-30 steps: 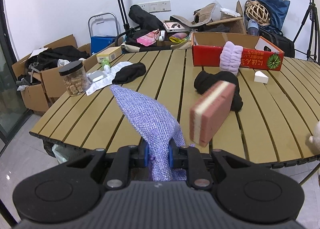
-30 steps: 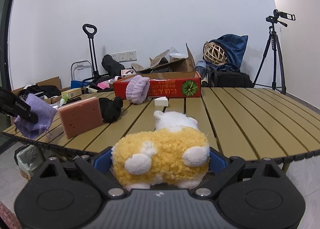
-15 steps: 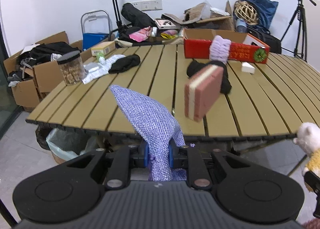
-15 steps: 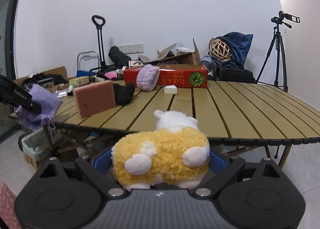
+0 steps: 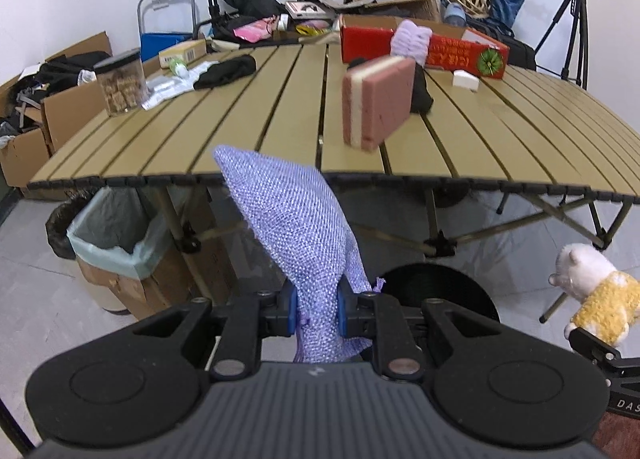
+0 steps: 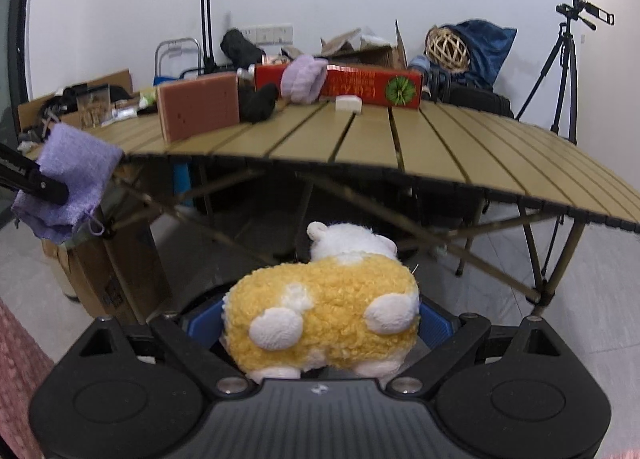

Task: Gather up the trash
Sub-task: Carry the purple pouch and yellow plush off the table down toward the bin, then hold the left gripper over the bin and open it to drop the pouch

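Observation:
My left gripper [image 5: 317, 313] is shut on a purple knitted cloth [image 5: 292, 227], held in front of and below the table's front edge. The cloth also shows at the left of the right wrist view [image 6: 70, 183]. My right gripper [image 6: 320, 323] is shut on a yellow and white plush toy [image 6: 324, 319], also seen at the right of the left wrist view [image 5: 596, 295]. A lined trash bin [image 5: 116, 235] inside a cardboard box stands on the floor under the table's left end, to the left of the cloth.
The slatted wooden table [image 5: 280, 131] carries a pink sponge block [image 5: 376, 103], black cloths, a jar [image 5: 122, 81], a red box [image 5: 424, 47] and a purple scrunchie. Table legs and a round black base [image 5: 440, 291] stand below. A tripod [image 5: 572, 23] is at right.
Both grippers have pulled back and down from the table with their loads. The table edge now sits higher in both views, and the floor and trash bin have come into sight.

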`<state>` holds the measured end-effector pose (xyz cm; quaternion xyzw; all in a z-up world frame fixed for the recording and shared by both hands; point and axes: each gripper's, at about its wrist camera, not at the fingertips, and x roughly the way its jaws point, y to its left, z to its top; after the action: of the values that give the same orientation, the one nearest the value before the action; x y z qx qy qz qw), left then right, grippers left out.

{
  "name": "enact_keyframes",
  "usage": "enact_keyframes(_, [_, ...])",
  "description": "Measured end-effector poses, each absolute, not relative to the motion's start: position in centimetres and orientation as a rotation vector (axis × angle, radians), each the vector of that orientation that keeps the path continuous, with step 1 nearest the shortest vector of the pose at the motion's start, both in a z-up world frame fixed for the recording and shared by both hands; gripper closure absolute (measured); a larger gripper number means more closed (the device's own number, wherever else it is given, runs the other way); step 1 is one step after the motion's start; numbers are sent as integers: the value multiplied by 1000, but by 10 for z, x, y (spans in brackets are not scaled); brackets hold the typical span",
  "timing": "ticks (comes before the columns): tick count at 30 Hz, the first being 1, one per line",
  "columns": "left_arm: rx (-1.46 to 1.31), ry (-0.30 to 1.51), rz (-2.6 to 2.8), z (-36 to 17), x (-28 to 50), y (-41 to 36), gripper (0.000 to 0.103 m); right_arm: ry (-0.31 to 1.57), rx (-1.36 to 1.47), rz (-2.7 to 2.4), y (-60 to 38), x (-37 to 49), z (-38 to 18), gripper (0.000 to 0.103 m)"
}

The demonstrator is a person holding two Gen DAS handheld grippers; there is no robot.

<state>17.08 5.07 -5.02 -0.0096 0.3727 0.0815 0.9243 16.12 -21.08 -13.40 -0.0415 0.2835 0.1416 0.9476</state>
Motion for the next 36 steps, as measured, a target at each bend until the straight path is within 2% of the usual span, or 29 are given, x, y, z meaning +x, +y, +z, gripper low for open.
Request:
enact_keyframes(8, [-41,831,129,-76,161,49,85,638,-95,262,-213,161,-146,7])
enact_keyframes(21, [-54,1035,110,-145,165,51,85,770,-128,236,-209,168,-172,7])
enact_keyframes(36, [-66,1186,102,-190,171,54,85,928,-168,193,-200,187,-204,7])
